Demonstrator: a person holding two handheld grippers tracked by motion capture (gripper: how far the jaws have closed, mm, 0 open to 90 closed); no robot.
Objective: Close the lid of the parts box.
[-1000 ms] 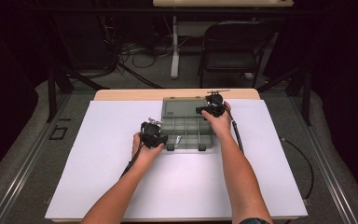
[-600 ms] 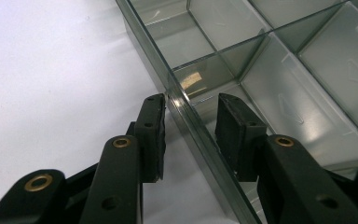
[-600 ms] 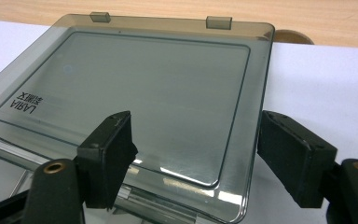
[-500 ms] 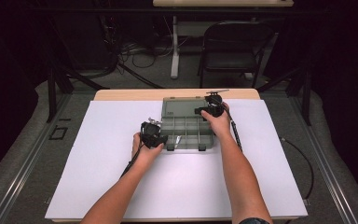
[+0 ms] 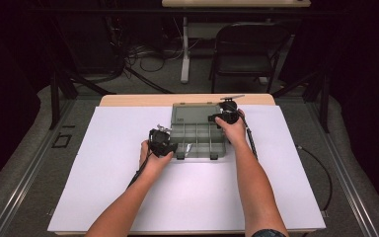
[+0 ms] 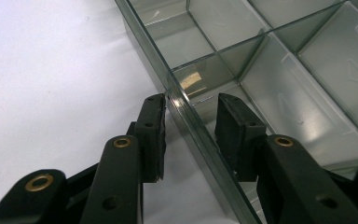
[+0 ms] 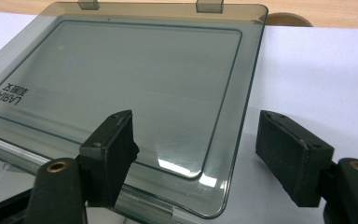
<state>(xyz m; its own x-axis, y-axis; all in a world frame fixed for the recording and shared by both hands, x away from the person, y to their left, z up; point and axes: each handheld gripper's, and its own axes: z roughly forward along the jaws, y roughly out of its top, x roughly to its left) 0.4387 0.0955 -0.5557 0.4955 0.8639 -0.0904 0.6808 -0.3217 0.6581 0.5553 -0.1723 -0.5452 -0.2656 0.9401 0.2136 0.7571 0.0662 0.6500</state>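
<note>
Setting: a clear smoke-grey compartment box [image 5: 197,138] is being worked on at the far middle of a white-covered counter [image 5: 103,197], with its lid [image 5: 193,112] lying open and flat beyond the tray.

Left gripper [image 5: 170,147]: it is being held at the tray's near left corner. In the left gripper view its jaws are being kept partly open astride the tray's side wall [image 6: 186,116], one jaw outside over the white sheet, the other inside the tray. The outer jaw is seen right against the wall and the inner jaw just beside it; whether the wall is being squeezed cannot be told.

Right gripper [image 5: 216,118]: it is being held at the right end of the box, where tray and lid meet. In the right gripper view its jaws are being held wide apart over the lid's near right corner [image 7: 214,196], one jaw above the lid panel, the other out over the white sheet, and nothing is being gripped between them.

Lid: two latch tabs [image 7: 209,5] are being shown at its far edge.
</note>
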